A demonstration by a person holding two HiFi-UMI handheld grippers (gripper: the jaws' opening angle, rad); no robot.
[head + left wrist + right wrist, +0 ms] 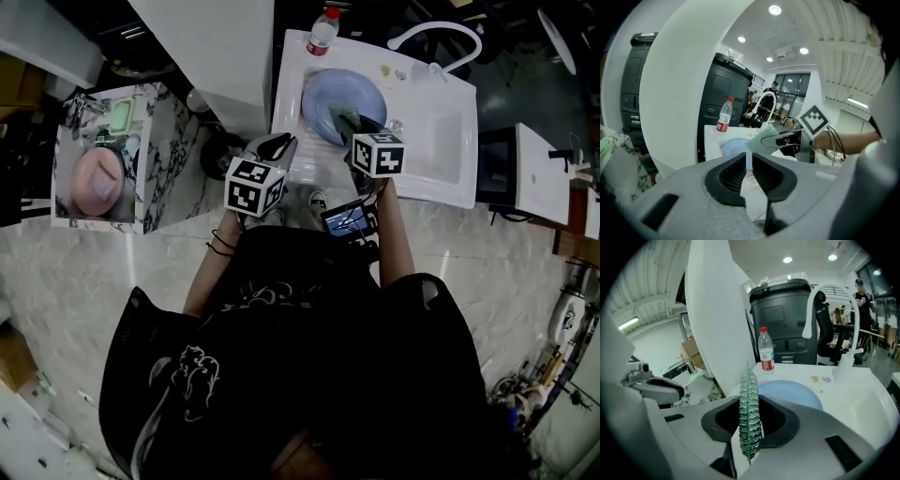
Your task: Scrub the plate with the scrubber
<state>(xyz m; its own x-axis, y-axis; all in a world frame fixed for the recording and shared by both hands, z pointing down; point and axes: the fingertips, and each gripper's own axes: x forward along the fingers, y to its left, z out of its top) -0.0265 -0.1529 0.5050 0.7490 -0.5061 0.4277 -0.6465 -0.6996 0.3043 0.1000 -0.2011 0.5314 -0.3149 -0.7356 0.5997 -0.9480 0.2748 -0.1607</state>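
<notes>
A light blue plate point(330, 94) lies on the white sink unit's point(291, 70) drainboard; it also shows in the left gripper view point(735, 146) and the right gripper view point(794, 392). My right gripper point(360, 127) is shut on a green scrubber point(346, 119), held just above the plate's near right edge. That scrubber shows edge-on point(749, 404) between the right jaws. My left gripper point(273, 146) hovers at the drainboard's near left edge, short of the plate. Only a thin slit remains between its pads, with nothing held point(749, 174).
A water bottle point(322, 31) stands at the unit's far edge, and a white faucet point(437, 36) arches over the basin point(442, 141) to the right. A white pillar point(220, 52) rises on the left. Beyond it, a marble counter point(159, 159) holds a pink bowl point(97, 181).
</notes>
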